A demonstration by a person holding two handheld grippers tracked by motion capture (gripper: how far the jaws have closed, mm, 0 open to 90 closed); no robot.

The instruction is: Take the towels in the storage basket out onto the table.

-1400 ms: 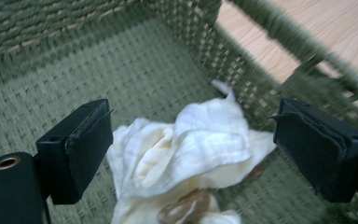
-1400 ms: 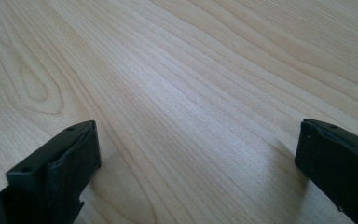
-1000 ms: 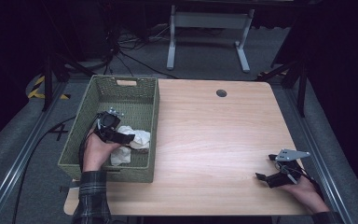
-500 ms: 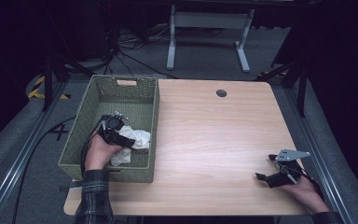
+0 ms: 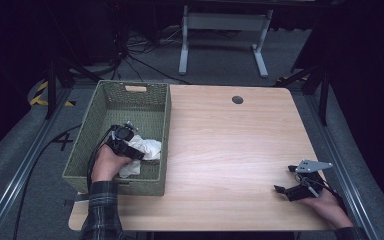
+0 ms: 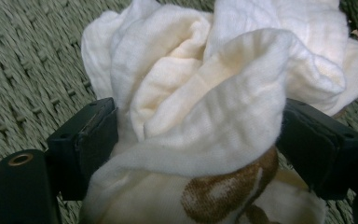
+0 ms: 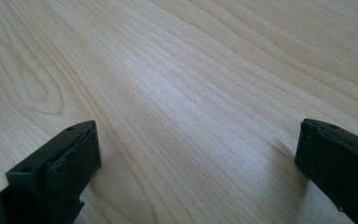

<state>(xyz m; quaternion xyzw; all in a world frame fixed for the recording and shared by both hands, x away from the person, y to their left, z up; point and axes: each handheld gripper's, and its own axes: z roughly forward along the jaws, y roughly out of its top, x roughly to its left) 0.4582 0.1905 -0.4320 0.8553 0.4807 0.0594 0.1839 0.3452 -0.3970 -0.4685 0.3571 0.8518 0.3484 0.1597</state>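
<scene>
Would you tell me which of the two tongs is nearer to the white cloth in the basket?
The left. The left tongs sit in the green basket with the white cloth bunched between their jaws. The right tongs rest far across the wooden table, near its front right corner.

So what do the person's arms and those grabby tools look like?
Each hand carries a black tool with two blocky, flat-sided jaws. The left tool has a round camera part on top and a thin black cable looping back past the wrist. The right tool wears a grey three-cornered plate on top. The left sleeve is dark plaid; the right sleeve looks dark too.
</scene>
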